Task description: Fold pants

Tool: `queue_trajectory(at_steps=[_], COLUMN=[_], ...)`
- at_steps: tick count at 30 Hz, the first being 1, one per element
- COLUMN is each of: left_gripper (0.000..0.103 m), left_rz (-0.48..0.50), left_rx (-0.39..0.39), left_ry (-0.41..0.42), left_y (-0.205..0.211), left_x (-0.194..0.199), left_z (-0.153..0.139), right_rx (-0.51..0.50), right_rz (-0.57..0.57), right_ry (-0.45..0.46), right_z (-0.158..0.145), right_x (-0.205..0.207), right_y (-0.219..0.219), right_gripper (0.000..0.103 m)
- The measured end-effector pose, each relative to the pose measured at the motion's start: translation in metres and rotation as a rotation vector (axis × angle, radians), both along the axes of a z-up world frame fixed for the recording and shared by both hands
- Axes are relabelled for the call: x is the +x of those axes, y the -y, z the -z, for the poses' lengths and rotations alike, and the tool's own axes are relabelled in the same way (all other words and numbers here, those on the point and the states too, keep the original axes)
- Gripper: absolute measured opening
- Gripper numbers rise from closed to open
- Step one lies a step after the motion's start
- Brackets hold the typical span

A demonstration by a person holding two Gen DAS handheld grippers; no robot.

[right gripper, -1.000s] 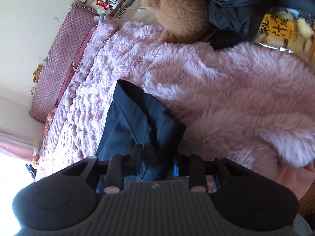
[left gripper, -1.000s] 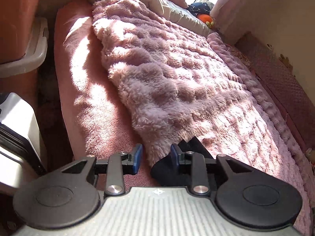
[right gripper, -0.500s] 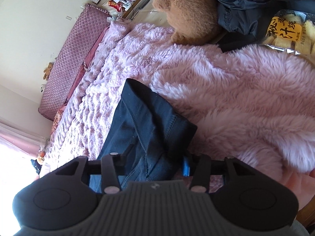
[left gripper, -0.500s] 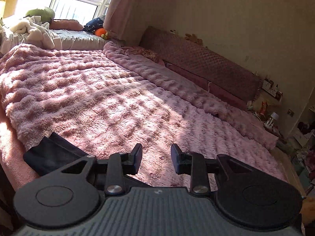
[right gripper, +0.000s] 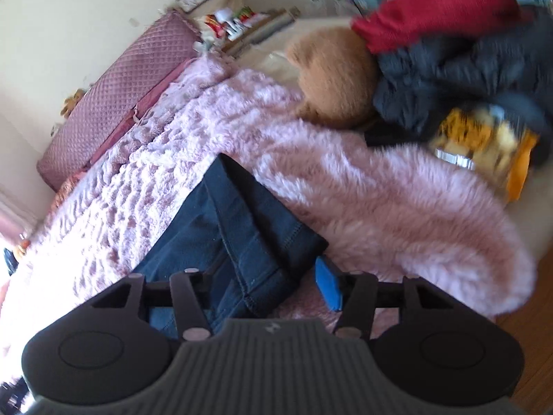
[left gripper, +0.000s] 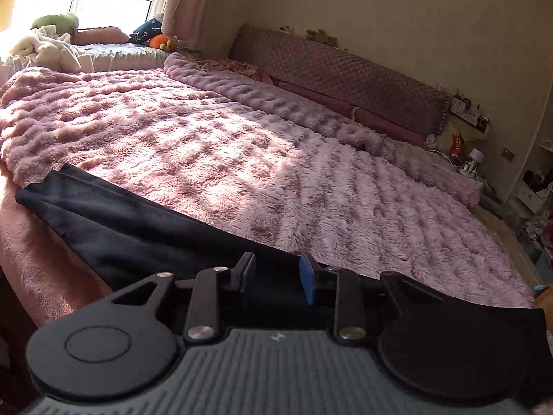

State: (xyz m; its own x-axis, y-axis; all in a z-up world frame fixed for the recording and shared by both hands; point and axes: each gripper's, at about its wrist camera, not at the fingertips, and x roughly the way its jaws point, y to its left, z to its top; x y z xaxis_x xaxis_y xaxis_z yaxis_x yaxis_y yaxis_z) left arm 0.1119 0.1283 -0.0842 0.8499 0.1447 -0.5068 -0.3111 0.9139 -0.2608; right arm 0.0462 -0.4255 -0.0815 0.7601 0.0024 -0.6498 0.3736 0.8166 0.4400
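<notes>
Dark blue pants [left gripper: 121,221] lie stretched along the near edge of the bed, on a fluffy pink blanket [left gripper: 242,159]. My left gripper [left gripper: 276,275] hovers over their middle stretch, jaws apart with a gap and nothing pinched. In the right wrist view the pants' doubled-over end [right gripper: 235,228] rests on the blanket. My right gripper [right gripper: 268,282] is just behind that end and its jaws are opening. The cloth lies between the fingers, and the blue pad [right gripper: 328,287] stands off it.
A quilted mauve headboard [left gripper: 345,76] runs along the far wall. White bedding [left gripper: 52,52] is heaped by the window. Past the pants' end lie a brown plush toy [right gripper: 331,79], a dark jacket [right gripper: 466,79], a red garment [right gripper: 432,10] and a yellow snack bag [right gripper: 484,145].
My left gripper has swept sideways along the bed edge and rolled, so the pants now run under it. The right gripper's jaws have spread off the pants' end and it has lifted slightly.
</notes>
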Motion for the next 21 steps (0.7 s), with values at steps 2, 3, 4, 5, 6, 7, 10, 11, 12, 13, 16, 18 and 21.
queue_trajectory(at_steps=[2,3,4,5,6,7,10,11,12,13,16,18,21], left_gripper=[0.035,0.04,0.044,0.044,0.044,0.044,0.044,0.044,0.044,0.044,0.044,0.046,0.046], left_rz=[-0.059,-0.088,-0.113,-0.156,-0.205,-0.239,-0.333,-0.351,-0.379,-0.411,-0.48,-0.459,-0.433], left_rx=[-0.003,-0.025,-0.055,-0.109,-0.197,-0.276,-0.411,-0.439,-0.48,-0.515,-0.609,-0.669,-0.784], left_ry=[0.012,0.016,0.015,0.011,0.025,0.061,0.116,0.117,0.119,0.122,0.143,0.164,0.2], left_y=[-0.021,-0.036,-0.051,-0.073,-0.102,-0.13,-0.201,-0.218,-0.241,-0.258,-0.297,-0.316,-0.338], left_x=[-0.01,-0.014,-0.017,-0.021,-0.027,-0.034,-0.049,-0.051,-0.054,-0.056,-0.059,-0.054,-0.043], left_z=[0.002,0.004,0.006,0.01,0.015,0.02,0.04,0.046,0.057,0.067,0.096,0.111,0.132], right_rx=[-0.114,-0.134,-0.139,-0.136,-0.127,-0.114,-0.095,-0.102,-0.114,-0.126,-0.138,-0.116,-0.111], right_rz=[-0.062,-0.088,-0.103,-0.11,-0.109,-0.105,-0.128,-0.151,-0.183,-0.212,-0.282,-0.324,-0.358], right_ry=[0.053,0.073,0.079,0.072,0.066,0.061,0.058,0.059,0.06,0.064,0.063,0.063,0.058], right_z=[-0.018,-0.024,-0.027,-0.029,-0.028,-0.027,-0.025,-0.027,-0.029,-0.031,-0.036,-0.035,-0.031], right_x=[-0.01,-0.013,-0.013,-0.011,-0.008,-0.006,-0.001,0.002,0.005,0.009,0.022,0.029,0.032], right_y=[-0.02,-0.028,-0.033,-0.037,-0.04,-0.042,-0.056,-0.064,-0.074,-0.084,-0.113,-0.131,-0.16], right_gripper=[0.057,0.057,0.057,0.057,0.057,0.057,0.057,0.057,0.057,0.057,0.056,0.056,0.056])
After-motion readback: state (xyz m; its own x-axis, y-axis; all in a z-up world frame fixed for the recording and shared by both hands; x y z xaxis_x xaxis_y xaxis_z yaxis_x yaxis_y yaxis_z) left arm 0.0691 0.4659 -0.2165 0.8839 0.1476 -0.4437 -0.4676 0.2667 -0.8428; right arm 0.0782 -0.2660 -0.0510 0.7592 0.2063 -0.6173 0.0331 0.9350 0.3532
